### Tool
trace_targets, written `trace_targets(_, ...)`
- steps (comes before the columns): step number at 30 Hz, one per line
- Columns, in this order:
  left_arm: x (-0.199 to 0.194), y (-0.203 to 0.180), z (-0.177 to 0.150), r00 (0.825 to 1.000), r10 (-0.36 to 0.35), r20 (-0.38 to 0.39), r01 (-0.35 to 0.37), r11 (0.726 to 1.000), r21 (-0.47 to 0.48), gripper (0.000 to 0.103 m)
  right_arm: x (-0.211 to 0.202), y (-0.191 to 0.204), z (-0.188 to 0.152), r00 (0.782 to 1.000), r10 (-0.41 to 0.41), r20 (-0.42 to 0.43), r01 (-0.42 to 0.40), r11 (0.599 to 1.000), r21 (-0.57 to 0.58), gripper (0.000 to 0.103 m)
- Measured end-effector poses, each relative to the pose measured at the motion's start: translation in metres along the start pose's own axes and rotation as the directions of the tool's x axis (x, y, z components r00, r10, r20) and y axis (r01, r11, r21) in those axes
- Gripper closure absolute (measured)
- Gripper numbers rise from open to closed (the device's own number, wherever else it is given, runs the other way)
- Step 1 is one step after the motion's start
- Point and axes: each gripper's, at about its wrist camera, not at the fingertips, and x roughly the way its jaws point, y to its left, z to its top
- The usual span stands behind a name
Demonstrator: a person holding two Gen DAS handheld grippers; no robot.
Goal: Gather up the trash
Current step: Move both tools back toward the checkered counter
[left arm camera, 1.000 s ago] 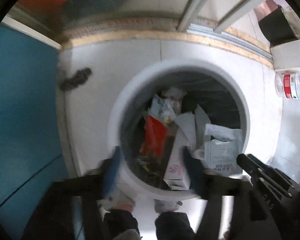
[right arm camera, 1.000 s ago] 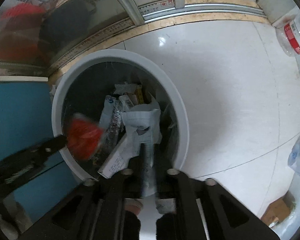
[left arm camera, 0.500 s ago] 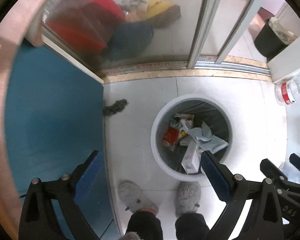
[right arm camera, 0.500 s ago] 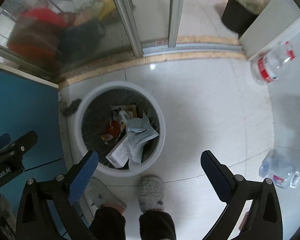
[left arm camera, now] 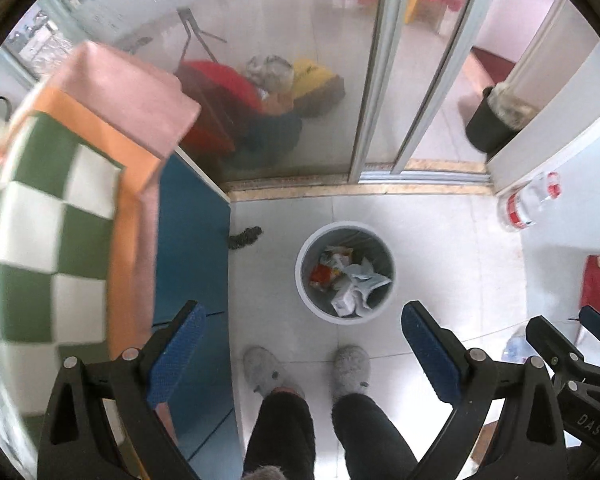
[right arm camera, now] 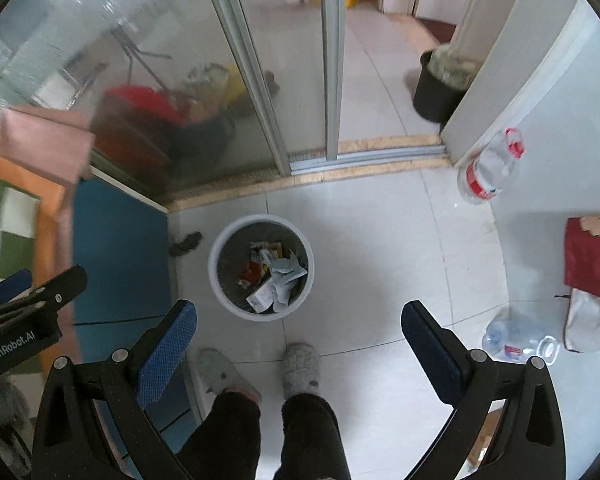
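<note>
A round white trash bin [left arm camera: 305,280] stands on the tiled floor, holding crumpled paper, a small box and red wrappers [left arm camera: 350,280]. It also shows in the right wrist view [right arm camera: 220,288]. My left gripper [left arm camera: 300,344] is open and empty, held high above the bin. My right gripper [right arm camera: 298,340] is open and empty, also high above the floor. Each gripper shows at the edge of the other's view.
A blue cabinet [left arm camera: 192,256] with a checkered cloth [left arm camera: 52,216] stands on the left. Plastic bottles lie at the right wall [right arm camera: 486,168] and on the floor [right arm camera: 520,340]. The person's slippered feet [left arm camera: 350,368] stand by the bin. A glass sliding door [right arm camera: 260,80] is behind.
Both grippers rose far above the bin and opened wide; the trash they held a second ago now lies in the bin.
</note>
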Motion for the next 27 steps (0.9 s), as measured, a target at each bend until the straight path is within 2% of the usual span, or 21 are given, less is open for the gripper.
trace_targets(7,-0.092,0.007,-0.012,0.998,-0.021,0.055,0.023,0.999,-0.034,0.003,-0.114,-0.001,-0.005,0.996,0.022,0.087,-0.018,0.999,-0.039,0.0)
trace_targets(11,-0.133,0.013,-0.017,0.995,-0.031,0.098,0.036,0.998,-0.055,0.003,-0.157,-0.002,-0.008,0.992,0.037,0.119,-0.031,0.998,-0.055,0.0)
trace_targets(13,-0.146,0.017,-0.017,0.994,-0.026,0.105,0.034,0.997,-0.069,0.003,-0.168,-0.002,-0.006,0.992,0.056,0.113,-0.05,0.997,-0.051,0.0)
trace_targets(16,-0.158,0.023,-0.014,0.993,0.047,0.111,-0.035,0.994,-0.102,0.003,-0.176,0.004,-0.003,0.991,0.079,0.108,-0.073,0.996,-0.052,0.0)
trace_targets(18,-0.17,0.036,-0.01,0.986,0.074,0.149,-0.056,0.991,-0.123,0.003,-0.179,0.013,0.004,0.989,0.105,0.1,-0.099,0.993,-0.059,0.0)
trace_targets(22,-0.19,0.093,-0.003,0.971,0.142,0.195,-0.094,0.968,-0.234,0.003,-0.184,0.059,0.025,0.984,0.158,0.082,-0.146,0.98,-0.136,0.0)
trace_targets(24,-0.199,0.141,-0.003,0.96,0.194,0.201,-0.123,0.94,-0.318,0.003,-0.187,0.104,0.037,0.98,0.185,0.066,-0.168,0.962,-0.214,0.0)
trace_targets(27,-0.211,0.222,-0.011,0.949,0.26,0.175,-0.16,0.882,-0.443,0.003,-0.184,0.181,0.049,0.971,0.241,0.014,-0.224,0.921,-0.317,0.0)
